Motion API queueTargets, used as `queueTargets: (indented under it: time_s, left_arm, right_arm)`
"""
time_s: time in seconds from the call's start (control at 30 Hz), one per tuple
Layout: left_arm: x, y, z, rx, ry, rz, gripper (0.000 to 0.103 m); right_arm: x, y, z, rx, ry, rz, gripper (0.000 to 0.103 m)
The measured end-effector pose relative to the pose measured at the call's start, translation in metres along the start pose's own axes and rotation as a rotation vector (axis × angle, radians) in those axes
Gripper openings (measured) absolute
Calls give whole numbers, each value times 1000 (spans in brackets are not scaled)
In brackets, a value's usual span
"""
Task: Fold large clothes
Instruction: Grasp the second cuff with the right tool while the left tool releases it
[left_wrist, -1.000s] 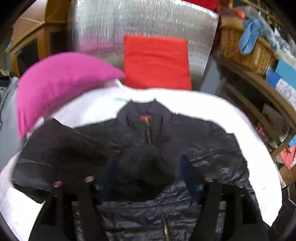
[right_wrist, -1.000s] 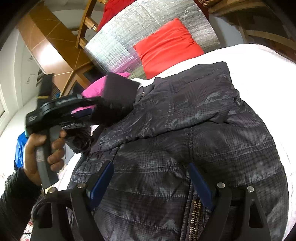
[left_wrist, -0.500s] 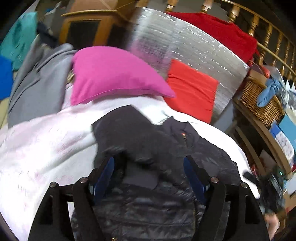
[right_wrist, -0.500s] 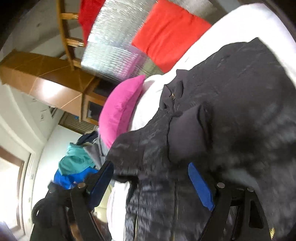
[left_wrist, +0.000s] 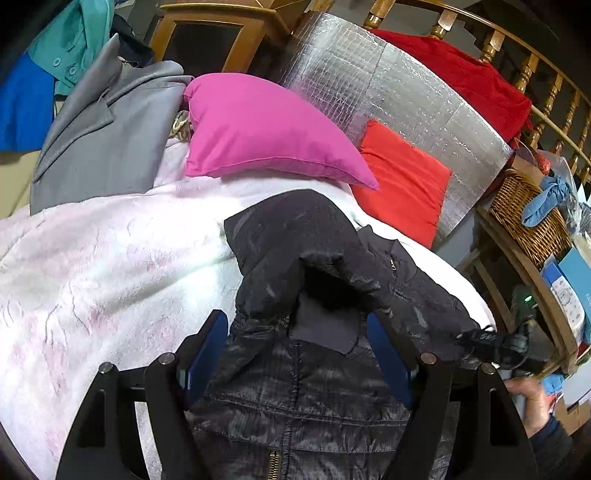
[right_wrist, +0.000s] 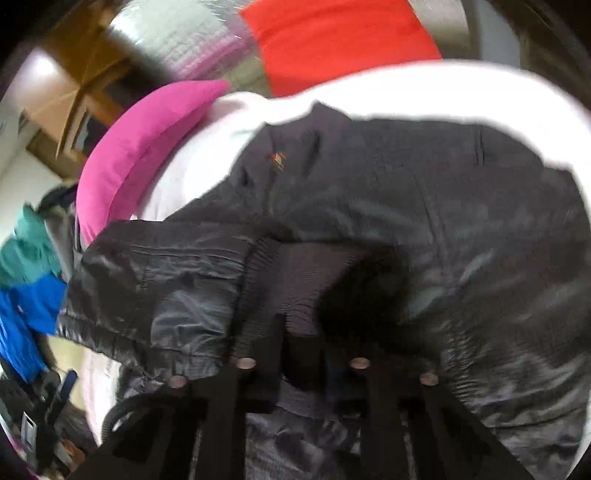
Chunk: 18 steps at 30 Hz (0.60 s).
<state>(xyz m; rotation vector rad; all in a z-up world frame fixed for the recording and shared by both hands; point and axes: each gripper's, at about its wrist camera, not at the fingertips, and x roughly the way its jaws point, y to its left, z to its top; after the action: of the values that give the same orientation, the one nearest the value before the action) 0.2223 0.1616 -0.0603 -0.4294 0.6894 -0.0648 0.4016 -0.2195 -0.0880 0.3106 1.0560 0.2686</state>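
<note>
— Looking along the left tongs (left_wrist: 295, 319): spread wide, blue pads (left_wrist: 207, 350) standing off to either side, pinching nothing.

— And between them?

— Black puffer jacket (left_wrist: 314, 387), lying zip-side up on the white blanket (left_wrist: 110, 266), directly under the tips and running back beneath the fingers. One sleeve (left_wrist: 288, 236) folded over the chest just ahead of the tips, with its knit cuff (left_wrist: 325, 325) sitting in the gap. No squeeze on it from either pad.

— Right tongs (right_wrist: 301, 332)?

— Closing, fingers drawn nearly together, with a ribbed cuff (right_wrist: 295, 273) caught between them. Pads themselves buried in fabric, so hard to see. Shiny sleeve cloth bunched just left of the tips; body of the jacket spreading ahead and to the right, collar farther ahead.

— Anything else beyond the left tips?

— Pink pillow (left_wrist: 258, 125) well ahead and slightly left, resting on the blanket. Red cushion (left_wrist: 402, 184) ahead to the right, leaning on a silver panel (left_wrist: 388, 92). Far right and low, the right tongs again, gripped by a hand (left_wrist: 532, 395) at the jacket's edge.
</note>
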Motion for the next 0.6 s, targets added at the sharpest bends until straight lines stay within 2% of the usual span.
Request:
queueTargets:
  time_s: [0.23,0.33,0.4,0.5,0.6]
  left_arm:
    - [-3,-11,13,-1,-18,-30,78]
    - [7,-16,19,-24,-3,-51,78]
    - [21,-17,20,-45,31,-63,78]
    - [44,-20,20,-55,82,-44,78]
    - [71,-27,19,-22,133,20,78]
  right_arm:
    - [-84,17,36,-135,-187,-116,15]
    - [-106,-7,47,-147,-234,-200,15]
    - [-106,-29,45,-143,-217,-231,15]
    - [-79,-60,34,-112,-142,-263,15]
    - [-57,-85,18,-69,-78,-259,15]
